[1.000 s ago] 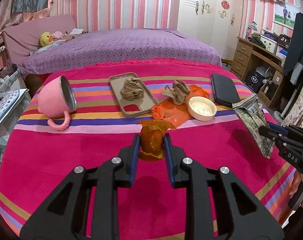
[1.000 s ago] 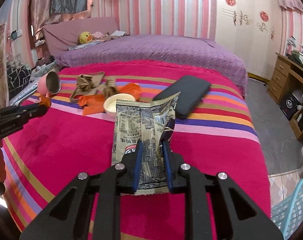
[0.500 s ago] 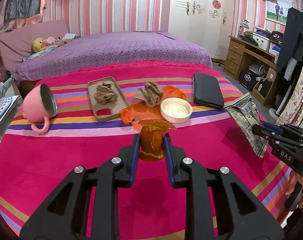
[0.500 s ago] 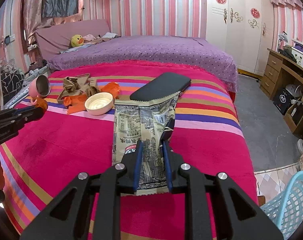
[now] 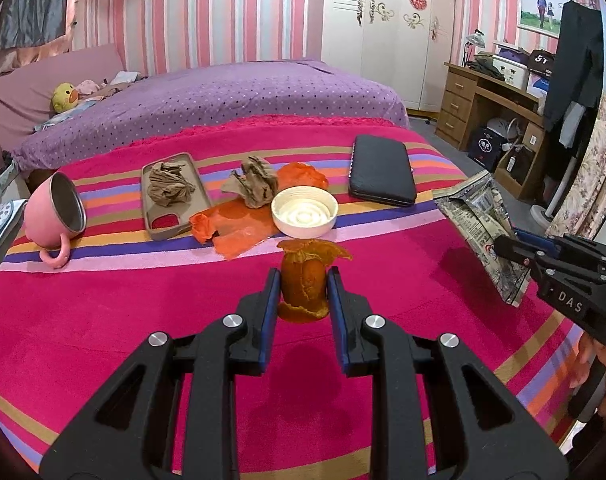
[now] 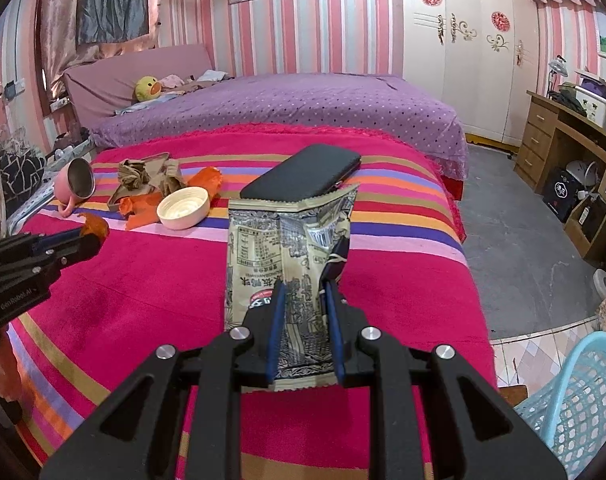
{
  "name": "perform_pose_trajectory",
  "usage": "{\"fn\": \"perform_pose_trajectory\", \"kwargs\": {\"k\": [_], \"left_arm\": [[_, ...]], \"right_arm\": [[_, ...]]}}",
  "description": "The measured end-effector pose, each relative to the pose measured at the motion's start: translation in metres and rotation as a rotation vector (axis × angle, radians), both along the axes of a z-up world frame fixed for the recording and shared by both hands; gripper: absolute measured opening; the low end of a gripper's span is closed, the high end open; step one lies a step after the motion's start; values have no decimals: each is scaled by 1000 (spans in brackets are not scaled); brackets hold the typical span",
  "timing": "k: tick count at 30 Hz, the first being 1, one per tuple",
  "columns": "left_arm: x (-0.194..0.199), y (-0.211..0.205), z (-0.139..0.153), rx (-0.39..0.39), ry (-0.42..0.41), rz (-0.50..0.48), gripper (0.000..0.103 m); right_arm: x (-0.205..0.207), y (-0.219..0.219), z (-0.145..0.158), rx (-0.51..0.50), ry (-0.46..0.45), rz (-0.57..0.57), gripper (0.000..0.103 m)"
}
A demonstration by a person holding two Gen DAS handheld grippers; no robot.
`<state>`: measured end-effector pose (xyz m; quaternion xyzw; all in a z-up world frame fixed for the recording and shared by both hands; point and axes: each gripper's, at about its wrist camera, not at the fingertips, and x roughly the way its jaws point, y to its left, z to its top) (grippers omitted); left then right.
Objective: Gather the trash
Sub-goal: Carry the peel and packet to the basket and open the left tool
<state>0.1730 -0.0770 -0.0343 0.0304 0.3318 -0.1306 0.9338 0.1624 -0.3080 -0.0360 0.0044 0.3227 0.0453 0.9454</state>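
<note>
Left wrist: orange peel [image 5: 304, 280] clamped between left tool [image 5: 304, 294] pads.

Left black two-finger plastic gripper [image 5: 303, 289] and right black two-finger plastic gripper [image 6: 304, 302]: angular cut-out frames are shown, blue pads lining the fingers, silver round screws at the joints; white lettering is printed on each housing.
</note>
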Motion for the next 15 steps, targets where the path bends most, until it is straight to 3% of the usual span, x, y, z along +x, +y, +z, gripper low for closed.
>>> {"fn": "perform_pose_trajectory", "kwargs": {"k": [8, 15], "left_arm": [[-6, -20, 6, 13, -23, -8, 23], [-16, -50, 16, 7, -32, -30, 23]], "right_arm": [[-15, -23, 12, 7, -23, -17, 21], [-37, -70, 34, 34, -63, -86, 21]]}}
